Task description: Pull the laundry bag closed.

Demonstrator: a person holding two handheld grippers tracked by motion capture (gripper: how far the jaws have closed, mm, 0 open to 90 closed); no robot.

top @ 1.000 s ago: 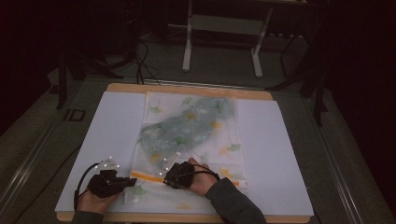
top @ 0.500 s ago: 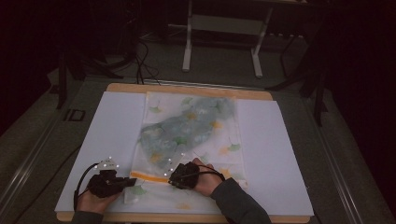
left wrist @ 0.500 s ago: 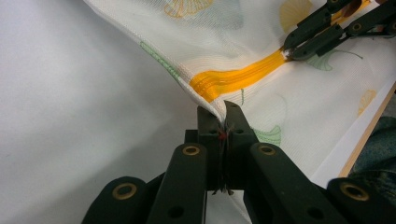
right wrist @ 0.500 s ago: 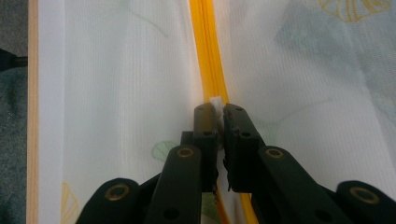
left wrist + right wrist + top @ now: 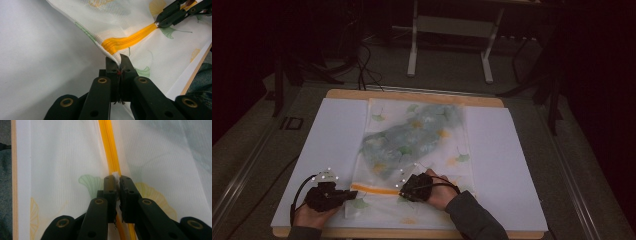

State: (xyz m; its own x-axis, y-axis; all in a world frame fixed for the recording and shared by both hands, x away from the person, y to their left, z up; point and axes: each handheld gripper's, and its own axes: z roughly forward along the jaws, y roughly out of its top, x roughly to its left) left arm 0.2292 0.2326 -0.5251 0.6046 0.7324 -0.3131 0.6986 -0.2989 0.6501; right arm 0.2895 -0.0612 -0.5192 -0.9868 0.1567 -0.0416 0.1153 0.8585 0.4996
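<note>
A white mesh bag printed with ginkgo leaves lies flat on the sheet, with bluish cloth inside. An orange zipper runs across its near end. My left gripper is shut on the bag's edge at the zipper's left end; in the left gripper view the gripper pinches the fabric just below the zipper. My right gripper is shut on the small white zipper pull, its tips sitting right on the zipper. The right gripper is at the top right of the left gripper view.
A white sheet covers the wooden table, whose near edge runs just behind the hands. A metal stand and cables are on the dark floor beyond.
The right gripper has slid a little to the right along the zipper, leaving a longer orange stretch between the two grippers. The left gripper has stayed put.
</note>
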